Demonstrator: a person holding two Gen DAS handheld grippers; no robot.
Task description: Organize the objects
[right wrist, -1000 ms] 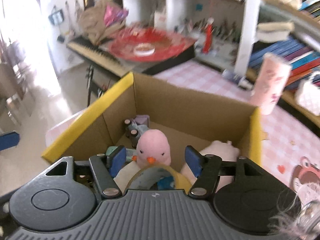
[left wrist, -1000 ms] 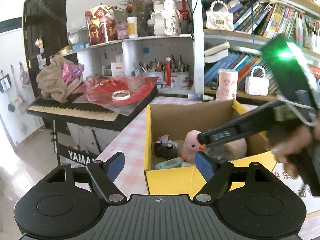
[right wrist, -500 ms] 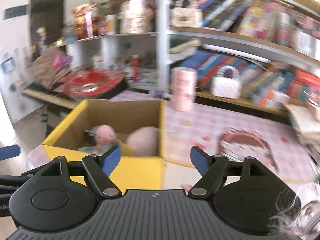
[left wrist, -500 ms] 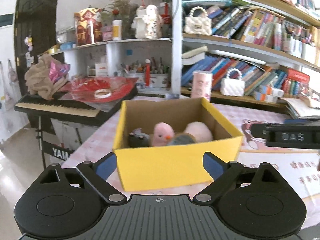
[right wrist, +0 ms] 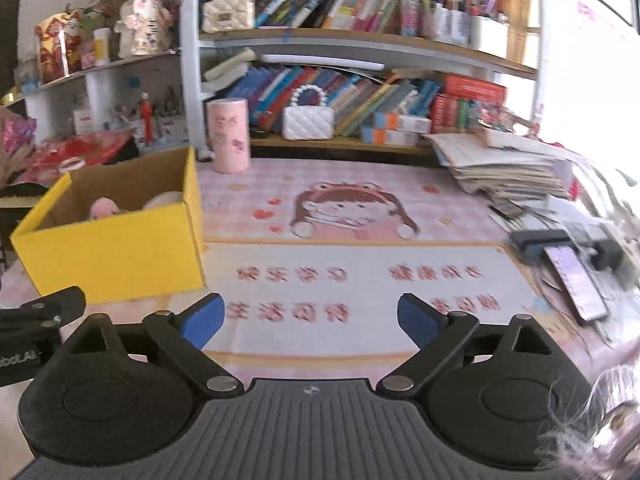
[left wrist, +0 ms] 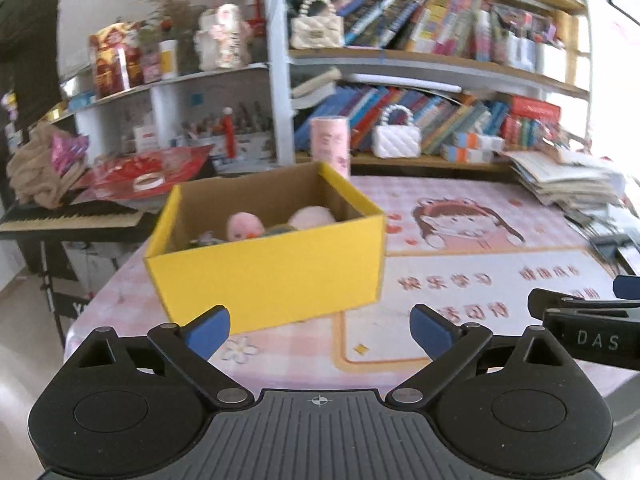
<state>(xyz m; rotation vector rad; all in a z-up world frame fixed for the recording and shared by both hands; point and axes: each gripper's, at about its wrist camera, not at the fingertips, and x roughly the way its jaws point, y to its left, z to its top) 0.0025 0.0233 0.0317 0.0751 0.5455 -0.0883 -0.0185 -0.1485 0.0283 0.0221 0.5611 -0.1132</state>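
Both grippers hover over the pink printed tablecloth [right wrist: 360, 216] with nothing between their blue pads; the left gripper [left wrist: 320, 330] and right gripper [right wrist: 310, 320] have just been opening and stand spread wide. Ahead and left of them sits the yellow cardboard box [left wrist: 276, 272], holding a pink duck plush [left wrist: 242, 228] beside a pale plush [left wrist: 312, 216], apparently sorted already. Right of the right gripper lies a phone [right wrist: 576, 280].

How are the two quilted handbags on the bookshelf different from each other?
The cream quilted handbag sits on the upper shelf, the white quilted handbag on the lower shelf behind the table. The cream one looks warmer and yellowish; the white one is plain bright white. Both have a quilted surface and a beaded loop handle.
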